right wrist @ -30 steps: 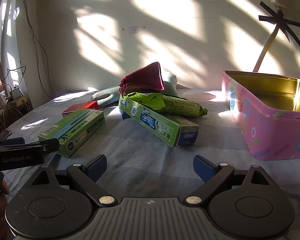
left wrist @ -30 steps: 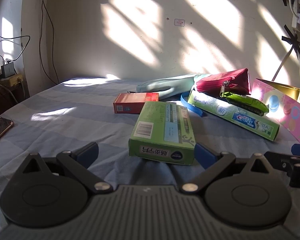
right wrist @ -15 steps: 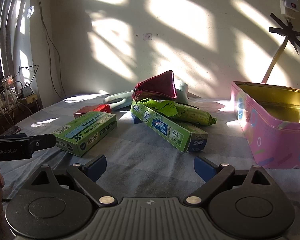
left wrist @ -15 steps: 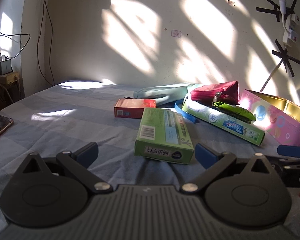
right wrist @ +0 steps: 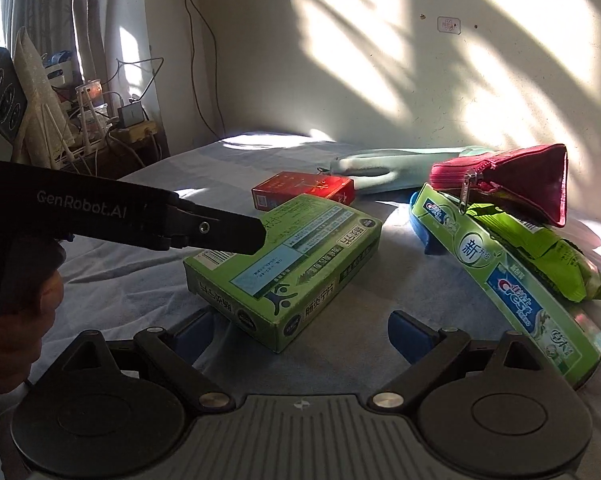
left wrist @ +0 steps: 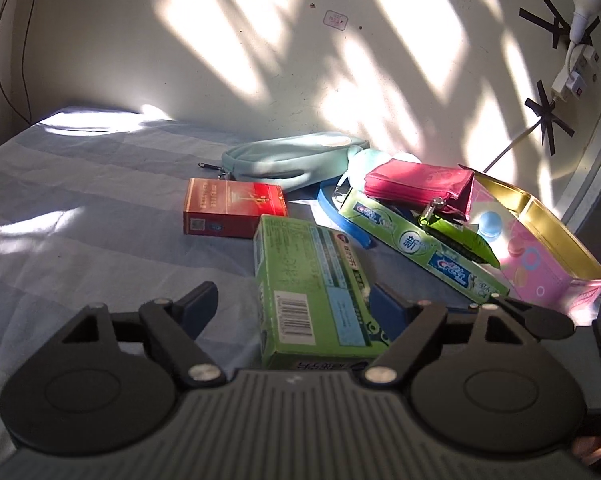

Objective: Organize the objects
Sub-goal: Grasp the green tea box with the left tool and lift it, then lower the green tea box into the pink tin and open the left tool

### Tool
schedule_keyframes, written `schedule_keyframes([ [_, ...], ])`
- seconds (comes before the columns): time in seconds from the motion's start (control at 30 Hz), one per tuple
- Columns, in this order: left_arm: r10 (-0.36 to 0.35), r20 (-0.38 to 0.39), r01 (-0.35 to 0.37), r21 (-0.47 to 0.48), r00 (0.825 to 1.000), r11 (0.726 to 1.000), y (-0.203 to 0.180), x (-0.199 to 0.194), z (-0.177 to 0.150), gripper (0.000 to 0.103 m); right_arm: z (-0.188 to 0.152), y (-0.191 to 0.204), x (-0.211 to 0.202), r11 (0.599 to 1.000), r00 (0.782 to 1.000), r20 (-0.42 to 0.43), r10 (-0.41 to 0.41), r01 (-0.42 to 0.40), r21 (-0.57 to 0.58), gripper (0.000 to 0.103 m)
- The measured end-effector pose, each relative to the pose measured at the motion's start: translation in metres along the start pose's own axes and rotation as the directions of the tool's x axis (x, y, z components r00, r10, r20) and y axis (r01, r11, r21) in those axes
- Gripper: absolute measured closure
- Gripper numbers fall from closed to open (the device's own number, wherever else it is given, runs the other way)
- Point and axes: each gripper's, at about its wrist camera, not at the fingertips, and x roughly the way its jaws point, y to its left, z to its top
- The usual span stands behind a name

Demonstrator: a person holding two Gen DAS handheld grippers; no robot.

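Note:
A green carton [left wrist: 308,280] lies flat on the blue striped bedsheet [left wrist: 80,220]. My left gripper [left wrist: 292,302] straddles its near end with jaws closing. The right pad sits against the carton's side and the left pad stands apart from it. In the right wrist view, one finger of my left gripper [right wrist: 236,234] reaches over the carton [right wrist: 292,256]. My right gripper [right wrist: 304,334] is open, with the carton's near corner between its fingers, untouched.
Behind the carton lie a red box [left wrist: 234,208], a teal pouch [left wrist: 292,156] and a toothpaste box [left wrist: 416,246] bearing a green packet [left wrist: 460,238] and a red zip pouch [left wrist: 416,188]. An open pink tin [left wrist: 540,248] stands right. Cables and chargers [right wrist: 132,120] crowd the left.
Both grippers have come forward to the green carton, which now reaches in between their fingers. My left jaws have narrowed. The right view has swung left, and the pink tin has left it.

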Motion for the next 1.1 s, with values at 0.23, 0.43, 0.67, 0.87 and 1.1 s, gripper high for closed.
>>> schedule_keyframes([
  [0.23, -0.025, -0.048, 0.021, -0.086, 0.999, 0.996, 0.002, 0.01, -0.006, 0.05, 0.003, 0.011, 0.011, 0.999, 0.999, 0.006, 0.042, -0.042, -0.031, 0.031],
  [0.43, -0.04, 0.061, 0.041, -0.021, 0.997, 0.999, -0.044, -0.038, -0.006, 0.05, -0.009, 0.009, -0.054, 0.998, 0.986, 0.167, 0.022, -0.012, -0.061, 0.032],
  [0.67, -0.205, 0.118, 0.181, 0.185, 0.972, 0.966, -0.163, -0.016, 0.026, 0.05, -0.025, -0.047, -0.141, 0.955, 0.895, 0.364, -0.258, 0.293, -0.043, 0.032],
  [0.87, -0.346, 0.045, 0.319, 0.289, 0.937, 0.903, -0.272, 0.053, 0.035, 0.05, -0.038, -0.155, -0.19, 0.904, 0.852, 0.304, -0.427, 0.404, 0.139, 0.032],
  [1.1, -0.373, -0.066, 0.374, 0.314, 0.925, 0.873, -0.351, 0.128, 0.029, 0.05, -0.052, -0.253, -0.192, 0.845, 0.856, 0.165, -0.49, 0.42, 0.331, 0.032],
])
